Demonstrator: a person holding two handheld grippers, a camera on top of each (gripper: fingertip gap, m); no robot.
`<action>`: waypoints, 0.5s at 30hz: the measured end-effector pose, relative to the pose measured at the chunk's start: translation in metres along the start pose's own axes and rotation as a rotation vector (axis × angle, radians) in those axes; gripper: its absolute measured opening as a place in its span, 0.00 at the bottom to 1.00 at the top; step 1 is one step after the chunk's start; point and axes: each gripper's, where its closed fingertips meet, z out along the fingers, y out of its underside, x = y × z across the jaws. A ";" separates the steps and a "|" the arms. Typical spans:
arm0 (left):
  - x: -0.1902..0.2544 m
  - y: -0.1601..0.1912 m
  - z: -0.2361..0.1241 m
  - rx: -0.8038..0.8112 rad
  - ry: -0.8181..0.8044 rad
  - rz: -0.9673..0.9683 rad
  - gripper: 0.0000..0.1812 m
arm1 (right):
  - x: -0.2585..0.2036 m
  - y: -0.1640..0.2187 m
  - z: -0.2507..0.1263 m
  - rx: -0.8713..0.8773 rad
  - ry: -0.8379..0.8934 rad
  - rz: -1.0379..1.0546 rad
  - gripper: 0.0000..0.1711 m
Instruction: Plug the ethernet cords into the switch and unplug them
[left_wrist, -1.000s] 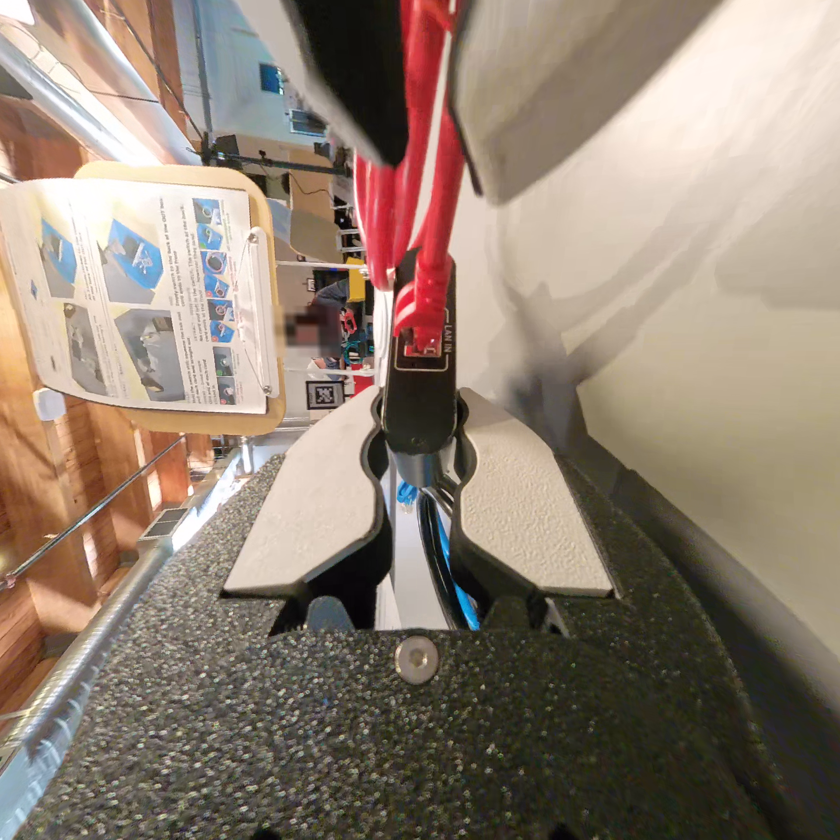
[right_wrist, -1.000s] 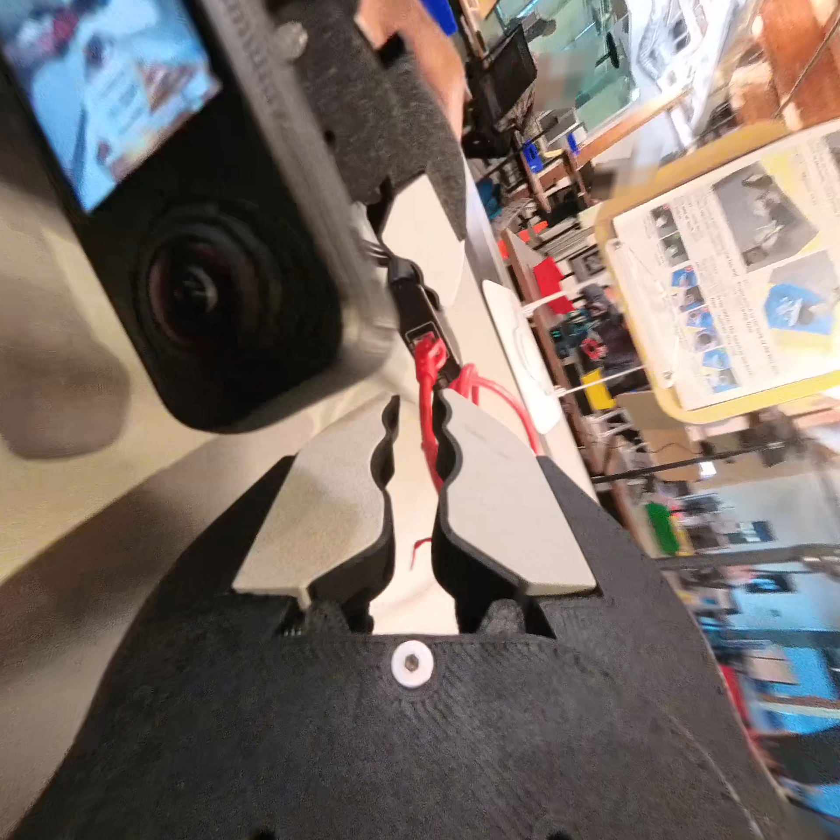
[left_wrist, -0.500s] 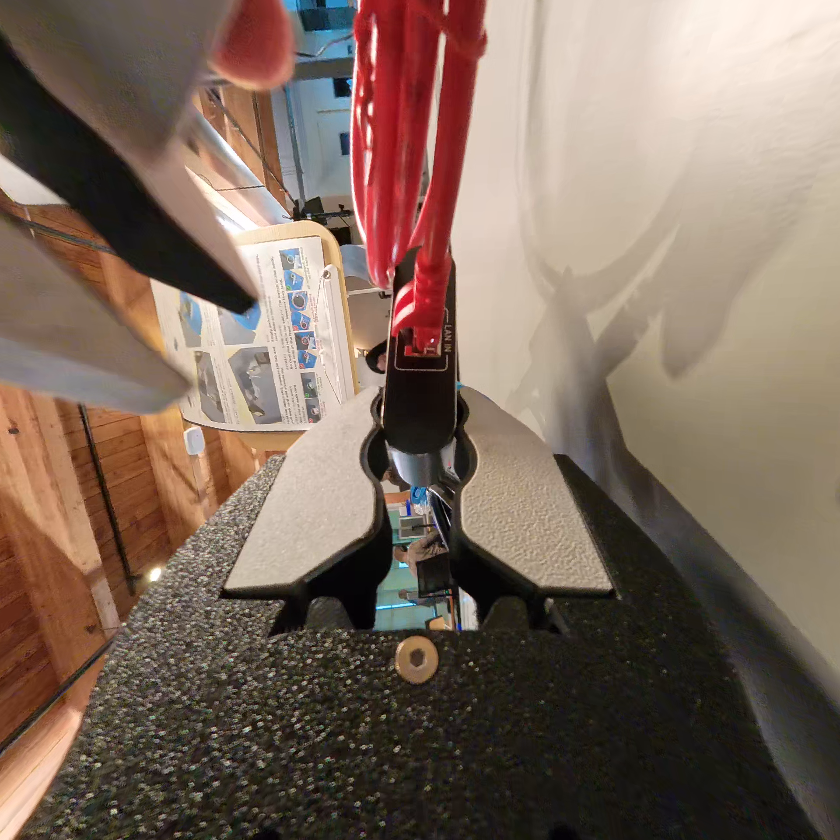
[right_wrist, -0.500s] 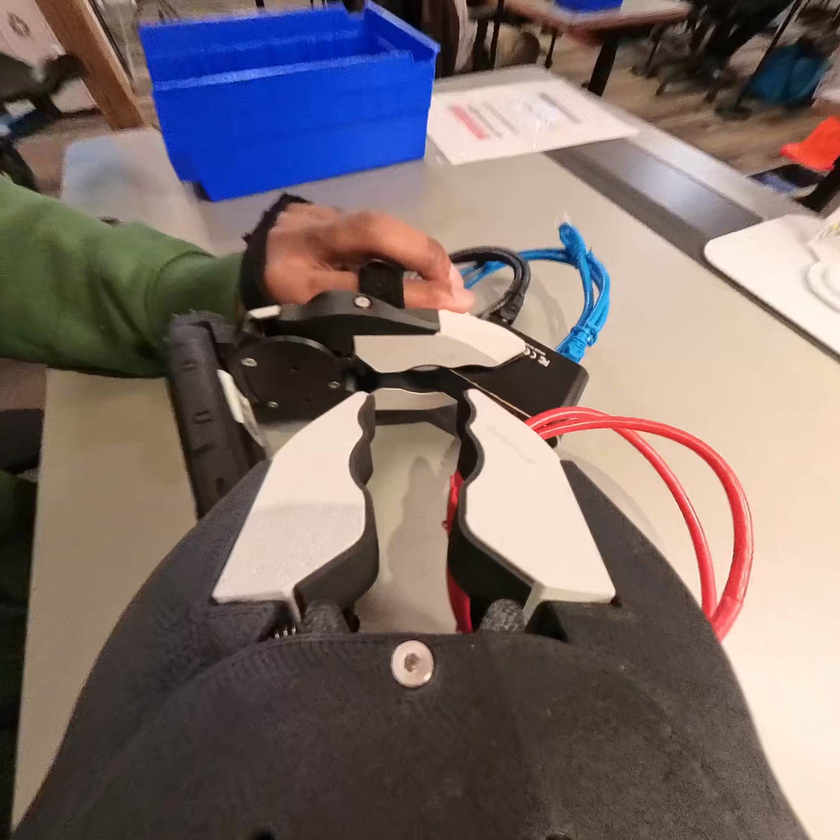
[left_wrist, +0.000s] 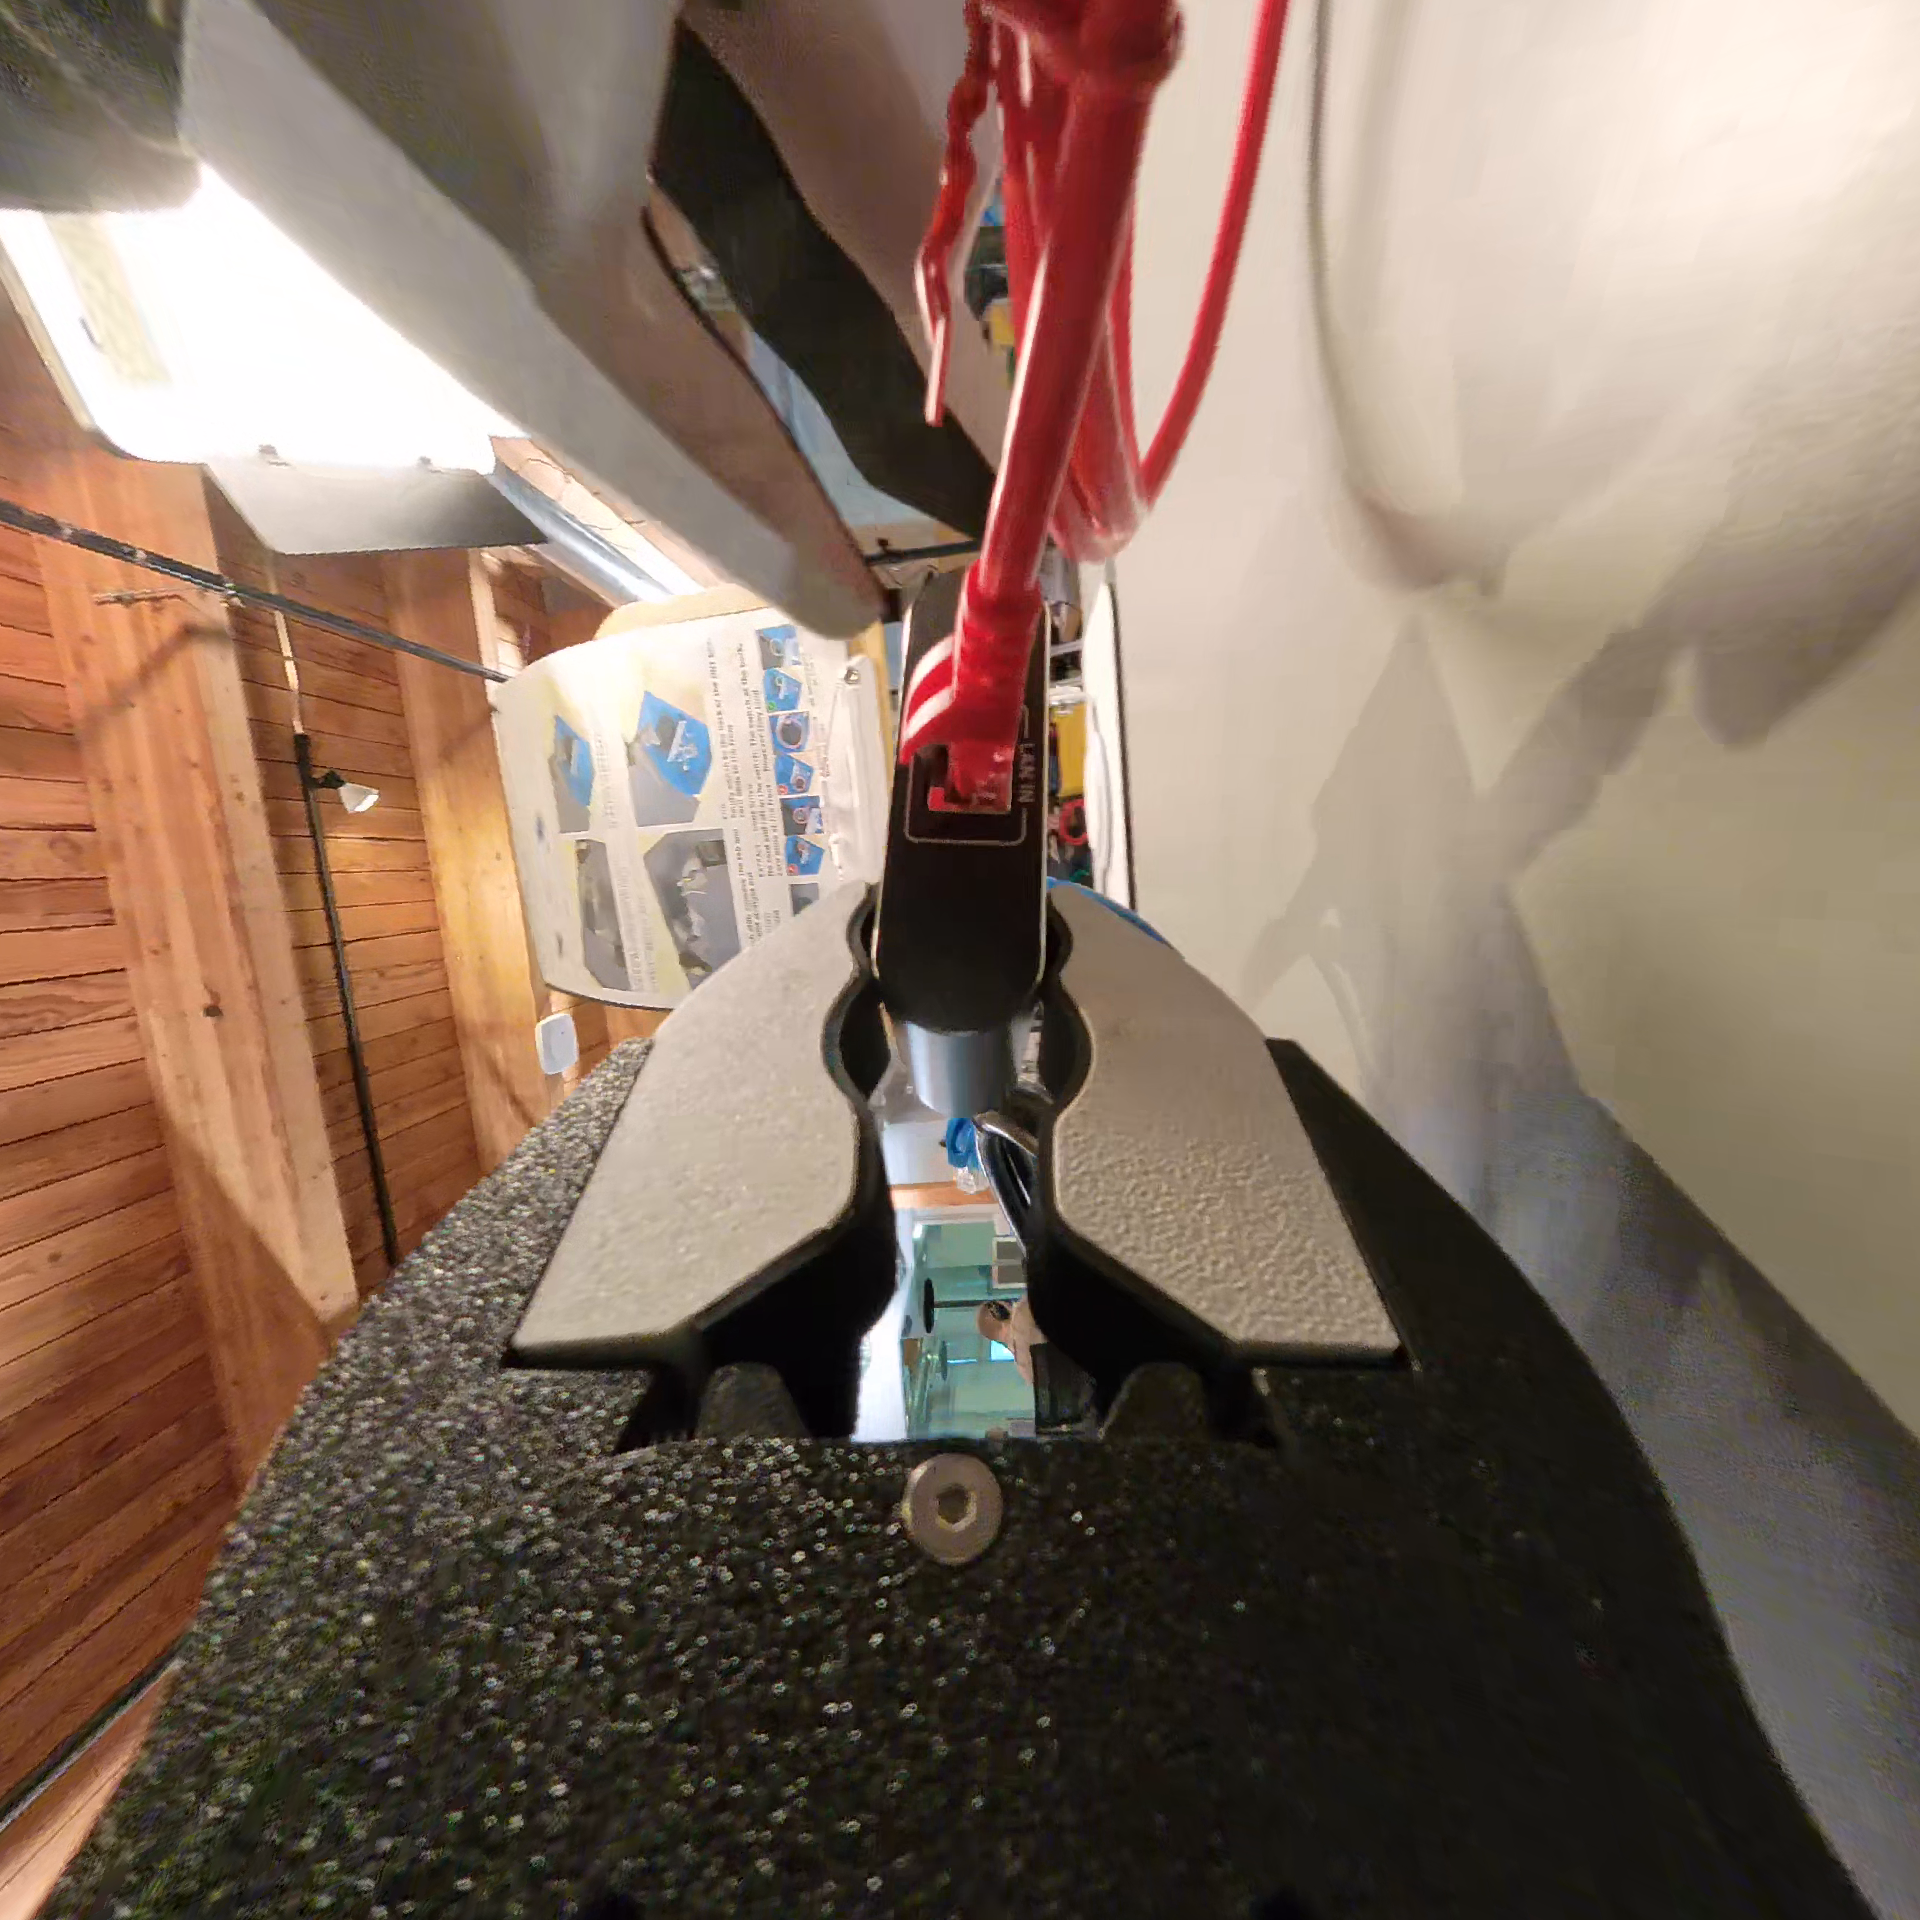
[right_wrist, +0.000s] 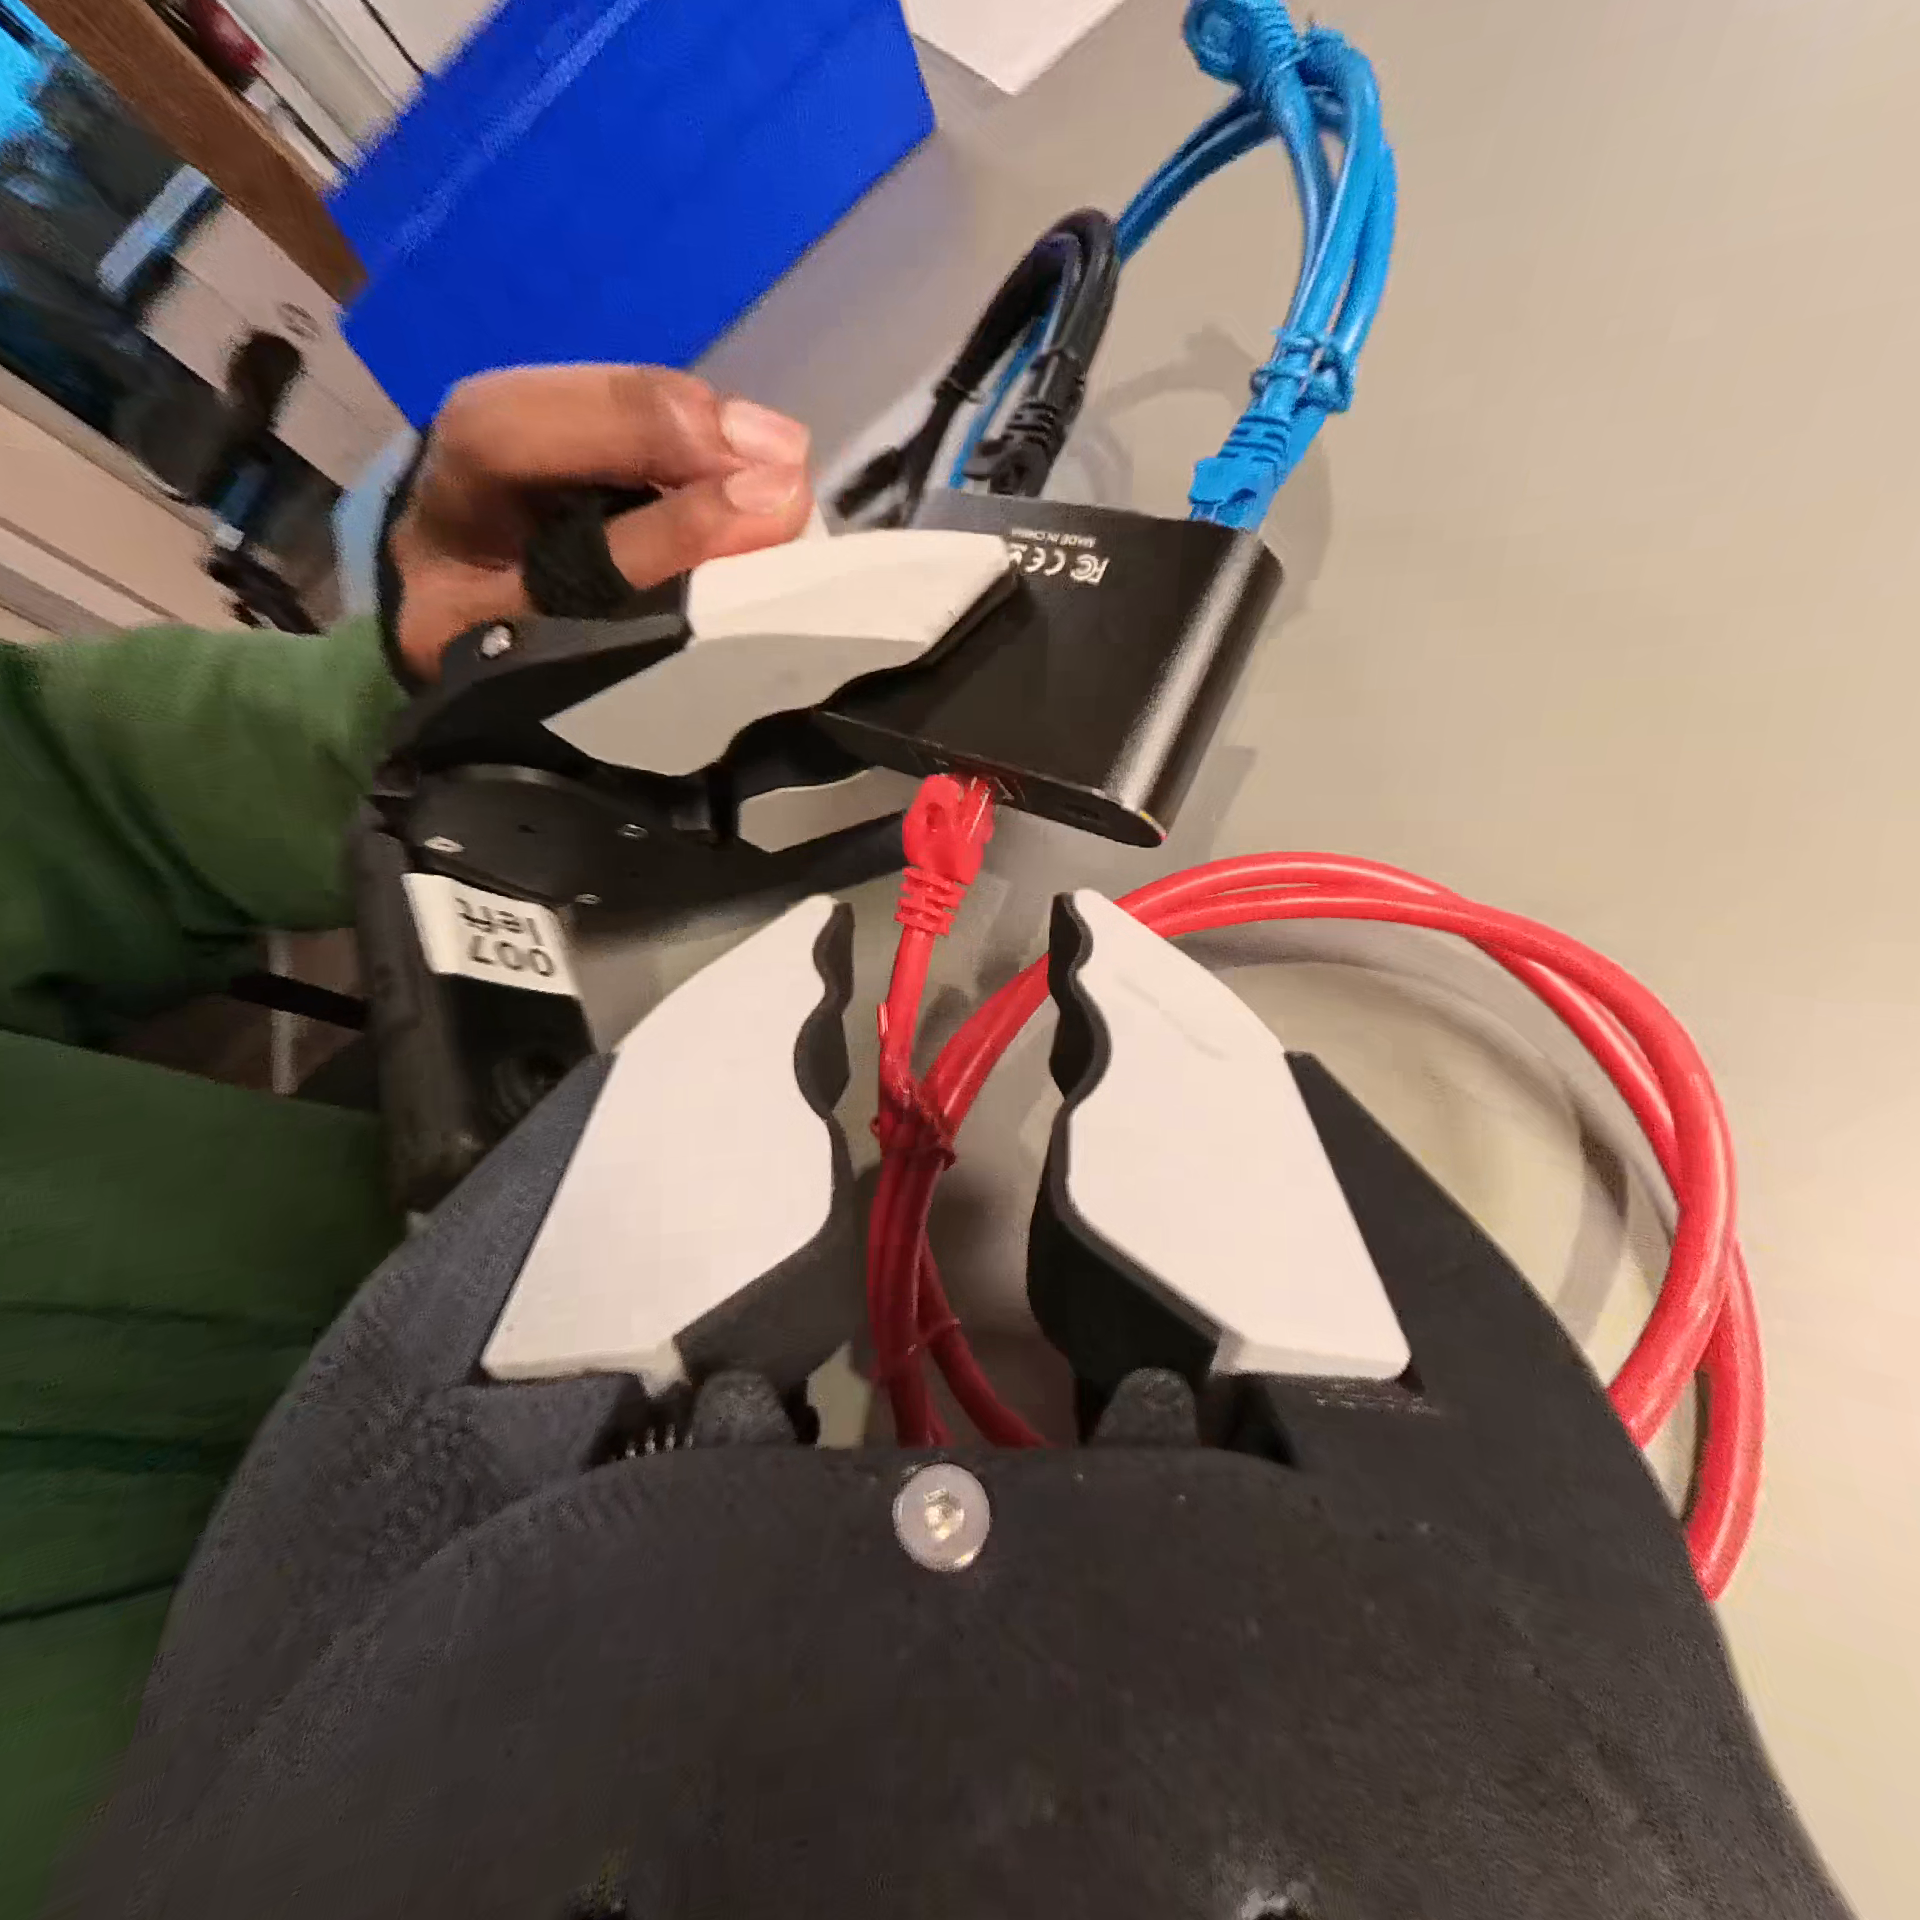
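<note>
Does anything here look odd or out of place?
Yes: the switch isn't lying on the table. The left claw holds it up, tilted, with the red cord plugged in and dangling between the open right claw.

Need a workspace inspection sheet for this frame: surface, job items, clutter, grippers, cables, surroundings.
Surface: pale table, bare around the work.
Job's things: black switch, held off the table; red ethernet plug seated in its near-side port.
Clutter: blue bin behind the switch.
Grippers: left gripper shut on the switch; right gripper open, its fingers either side of the red cord without touching.
Cables: red ethernet cord coiled, tied near the plug; blue ethernet cord bundled, plugged into the far side; black cable looped beside it.
Surroundings: wood-panelled wall; instruction sheet on a board.
</note>
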 end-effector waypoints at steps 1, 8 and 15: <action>-0.004 -0.001 -0.001 0.009 -0.022 0.003 0.15 | -0.005 -0.002 -0.001 0.011 -0.046 0.027 0.21; -0.011 -0.013 -0.012 0.090 -0.102 0.068 0.15 | -0.032 0.005 0.006 -0.007 -0.338 0.258 0.20; -0.008 -0.010 -0.010 0.061 -0.091 0.049 0.15 | -0.026 0.004 0.022 -0.008 -0.373 0.349 0.10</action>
